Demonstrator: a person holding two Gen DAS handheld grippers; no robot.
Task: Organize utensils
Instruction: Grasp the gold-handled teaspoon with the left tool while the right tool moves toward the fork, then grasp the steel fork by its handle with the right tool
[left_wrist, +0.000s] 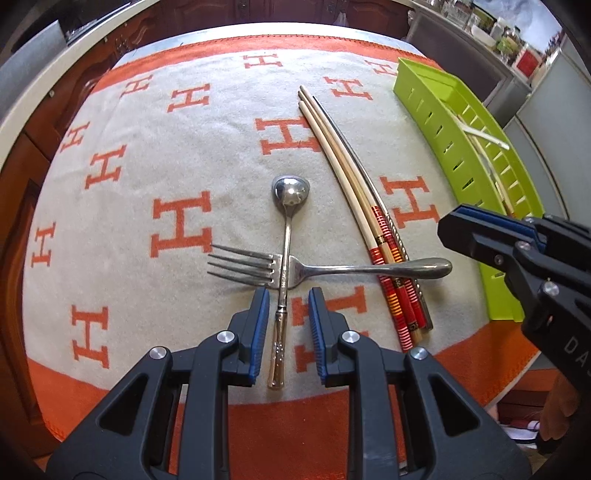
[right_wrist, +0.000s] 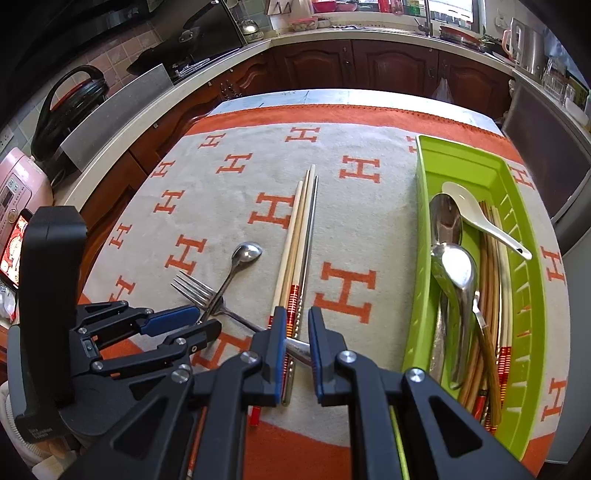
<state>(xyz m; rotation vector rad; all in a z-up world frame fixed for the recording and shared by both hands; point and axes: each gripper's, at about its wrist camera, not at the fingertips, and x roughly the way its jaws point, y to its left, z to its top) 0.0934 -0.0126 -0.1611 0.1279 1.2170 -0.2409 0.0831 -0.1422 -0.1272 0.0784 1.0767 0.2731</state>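
Spoon (left_wrist: 285, 236), shiny steel with ornate handle, lies across fork (left_wrist: 295, 267).

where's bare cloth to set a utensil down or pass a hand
Free: cloth between chopsticks and green tray, and the wide patch left of the spoon. Crowded: where fork, spoon and chopsticks cross, and inside the tray.

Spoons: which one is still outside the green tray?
The small metal spoon on the cloth, its handle crossing over the fork. The other spoons, two metal and one white, lie inside the green tray.
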